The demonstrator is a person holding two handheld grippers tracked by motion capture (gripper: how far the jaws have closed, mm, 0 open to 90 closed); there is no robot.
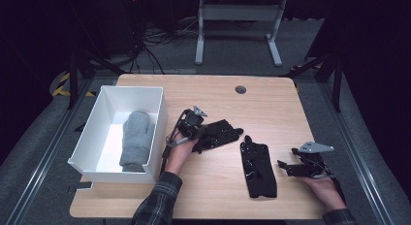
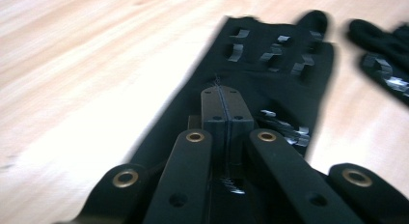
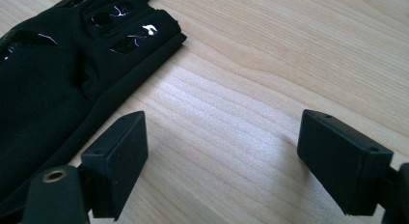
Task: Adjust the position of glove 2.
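Note:
A black glove [image 1: 220, 133] with grey markings lies left of the table's middle, fingers pointing right. My left gripper [image 1: 202, 129] is shut on its cuff end. In the left gripper view the jaws [image 2: 222, 96] are pressed together over the black glove [image 2: 270, 69], pinching its fabric. A second black glove [image 1: 258, 169] lies lengthwise nearer the front, and its fingertips [image 2: 386, 55] show at the right. My right gripper [image 1: 287, 168] rests low to the right of that glove, open. Its pads [image 3: 222, 151] stand wide apart over bare wood, with the second glove [image 3: 43, 89] to their left.
A white open box [image 1: 157, 116] stands at the table's left with a grey mitten [image 1: 135, 140] inside. A round cable grommet [image 1: 240, 89] sits near the far edge. A desk frame and cables stand on the floor beyond the table.

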